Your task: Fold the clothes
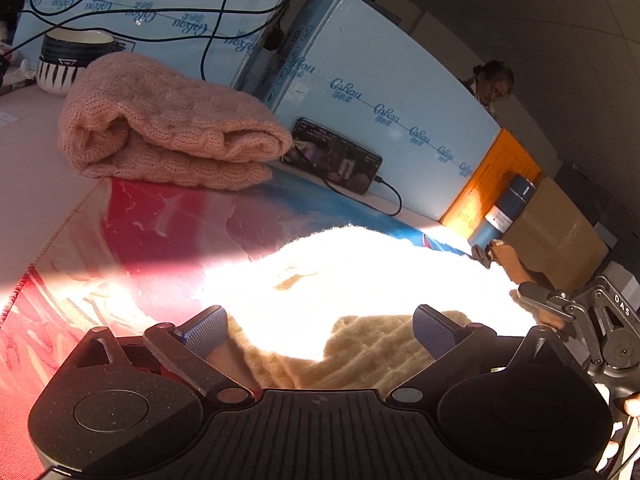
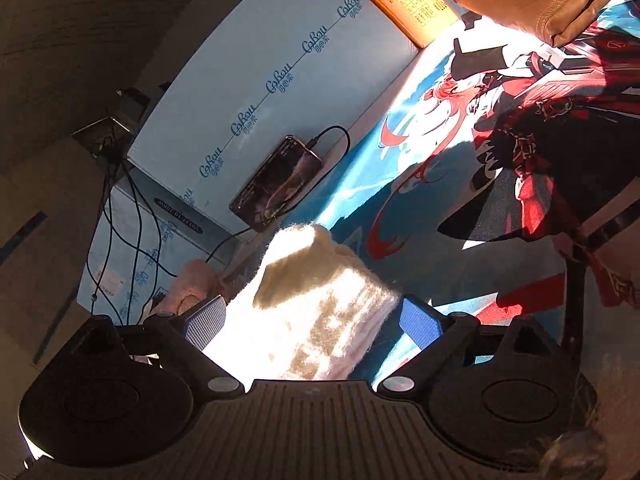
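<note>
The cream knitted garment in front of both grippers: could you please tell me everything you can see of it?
The cream chunky-knit woollen garment is fuzzy and ribbed, lying in a thick, folded-looking bundle on the printed red-and-blue mat. Strong sunlight washes out most of its top; the near part lies in shadow. It sits between the open fingers of the left gripper and of the right gripper, neither closed on it. It lies apart from the folded pink knitted garment.
</note>
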`<state>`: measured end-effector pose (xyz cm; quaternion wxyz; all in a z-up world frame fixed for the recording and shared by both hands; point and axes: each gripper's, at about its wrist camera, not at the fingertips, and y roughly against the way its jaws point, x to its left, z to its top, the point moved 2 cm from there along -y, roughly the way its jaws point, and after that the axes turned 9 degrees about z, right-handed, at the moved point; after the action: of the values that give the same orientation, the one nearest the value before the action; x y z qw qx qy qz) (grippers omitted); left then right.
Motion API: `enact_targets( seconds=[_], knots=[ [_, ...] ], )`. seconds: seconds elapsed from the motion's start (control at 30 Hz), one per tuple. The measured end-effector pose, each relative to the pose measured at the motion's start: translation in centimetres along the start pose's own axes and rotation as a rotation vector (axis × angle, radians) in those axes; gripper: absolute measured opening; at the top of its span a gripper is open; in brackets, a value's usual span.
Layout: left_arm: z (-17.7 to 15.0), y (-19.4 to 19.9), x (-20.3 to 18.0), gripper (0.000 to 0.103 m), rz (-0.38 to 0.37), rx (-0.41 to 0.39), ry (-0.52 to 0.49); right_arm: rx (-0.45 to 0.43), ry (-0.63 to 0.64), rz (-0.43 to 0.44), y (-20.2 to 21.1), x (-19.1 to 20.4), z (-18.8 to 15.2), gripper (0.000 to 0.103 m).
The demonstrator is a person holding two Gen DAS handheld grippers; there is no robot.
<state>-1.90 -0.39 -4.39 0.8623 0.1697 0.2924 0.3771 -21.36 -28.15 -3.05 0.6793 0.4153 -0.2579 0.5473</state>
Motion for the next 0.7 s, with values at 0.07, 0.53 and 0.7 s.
enact_targets(
  seconds=[0.07,0.53,0.7],
  knots=[
    [-0.1,-0.5,-0.7,0.101,0.016,-0.006,-0.034,0.014,-0.004,-0.005,-0.9,-0.1,0.4,0.095],
    [0.4,0.6,1.2,0.035,-0.16,-0.025,0.024,0.128,-0.112,0.196,-2.8,1.3,-2.5,0.037],
    [1.1,3.4,3.8,0.033,-0.159,-0.122,0.024,0.206,-0.079,0.304,-4.1,3.8,-4.3,0.037]
  ],
)
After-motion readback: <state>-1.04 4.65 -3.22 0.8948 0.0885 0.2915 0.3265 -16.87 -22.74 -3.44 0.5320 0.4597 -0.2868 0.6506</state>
